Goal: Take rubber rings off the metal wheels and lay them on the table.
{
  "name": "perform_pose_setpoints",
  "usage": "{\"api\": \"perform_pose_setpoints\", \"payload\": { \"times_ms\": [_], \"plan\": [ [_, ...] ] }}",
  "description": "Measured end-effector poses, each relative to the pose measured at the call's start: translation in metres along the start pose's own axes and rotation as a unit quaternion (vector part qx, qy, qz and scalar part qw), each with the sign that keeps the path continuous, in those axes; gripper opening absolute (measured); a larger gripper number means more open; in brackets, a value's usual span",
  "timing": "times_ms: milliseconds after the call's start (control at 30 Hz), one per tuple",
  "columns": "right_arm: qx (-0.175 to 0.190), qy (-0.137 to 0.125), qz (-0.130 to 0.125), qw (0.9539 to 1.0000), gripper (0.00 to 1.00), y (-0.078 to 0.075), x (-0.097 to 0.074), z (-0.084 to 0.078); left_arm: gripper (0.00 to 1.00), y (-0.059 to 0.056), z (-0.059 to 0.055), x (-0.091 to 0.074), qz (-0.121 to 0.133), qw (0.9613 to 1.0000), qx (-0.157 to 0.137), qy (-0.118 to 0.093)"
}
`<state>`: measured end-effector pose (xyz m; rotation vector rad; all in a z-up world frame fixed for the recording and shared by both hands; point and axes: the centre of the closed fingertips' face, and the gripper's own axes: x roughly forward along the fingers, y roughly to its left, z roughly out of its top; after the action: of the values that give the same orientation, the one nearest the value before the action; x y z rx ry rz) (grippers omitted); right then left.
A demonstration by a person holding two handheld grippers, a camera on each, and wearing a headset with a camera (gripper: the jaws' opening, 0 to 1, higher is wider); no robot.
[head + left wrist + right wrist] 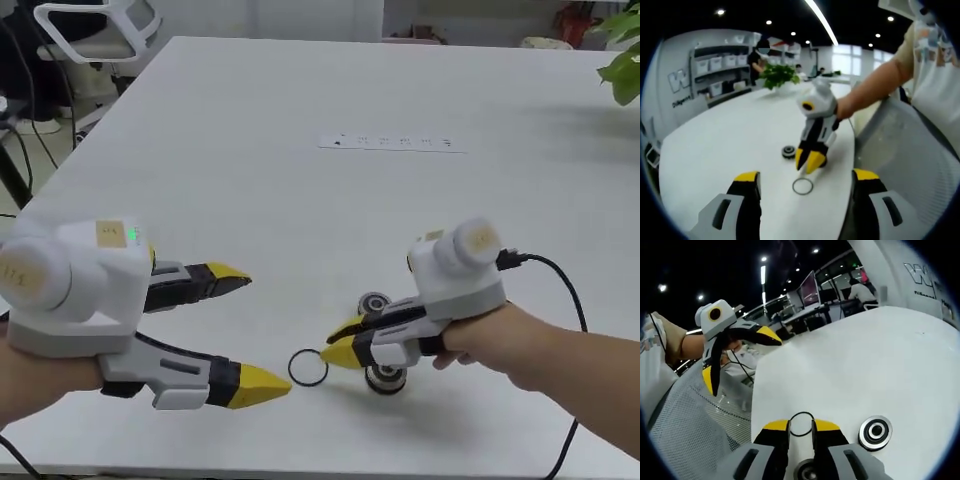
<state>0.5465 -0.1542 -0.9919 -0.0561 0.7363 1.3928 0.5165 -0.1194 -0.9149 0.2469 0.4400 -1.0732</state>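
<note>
**1 ring on the table, right tongs low beside it**

The right tongs (338, 342) point down and to the left with their yellow tips close to the tabletop. The jaws stand only a slit apart and grip nothing that I can see. Directly at the tips lies the rubber ring (291, 368), a thin black loop flat on the table (300, 200). In the right gripper view it sits framed by the narrow gap, and whether a tip touches it cannot be told. That low, nearly closed pose suits laying a thin ring down, so this ring looks delivered.

The left tongs (270, 333) hang to the left with the jaws spread wide and nothing between them. They are aimed at the ring and at the other tongs but are well apart from both. Held open and clear like this, they keep out of the way and are ready to pin a wheel when the next ring has to be pulled.

2 metal wheels sit close to the work. The near wheel (386, 378) is partly under the body of the right tongs, beside the person's hand (490, 340). The far wheel (375, 303) stands just behind the tongs, lying flat with its hub up. Whether either carries a rubber ring is too small to tell.

A black cable (560, 290) loops away from the right tongs. Further out, a pale printed strip (390, 142) lies mid-table, with an office chair (100, 30) past the far left corner
</note>
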Motion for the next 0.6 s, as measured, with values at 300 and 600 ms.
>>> {"api": "perform_pose_setpoints", "payload": {
  "times_ms": [300, 600],
  "plan": [
    [-0.01, -0.024, -0.008, 0.9996, 0.21, -0.001, -0.014, 0.013, 0.75, 0.001, 0.004, 0.004, -0.004, 1.0, 0.004, 0.001],
    [-0.01, -0.049, -0.015, 0.9986, 0.24, -0.004, -0.033, 0.019, 0.74, 0.001, 0.01, 0.015, -0.012, 0.9999, 0.009, 0.001]
  ]
}}
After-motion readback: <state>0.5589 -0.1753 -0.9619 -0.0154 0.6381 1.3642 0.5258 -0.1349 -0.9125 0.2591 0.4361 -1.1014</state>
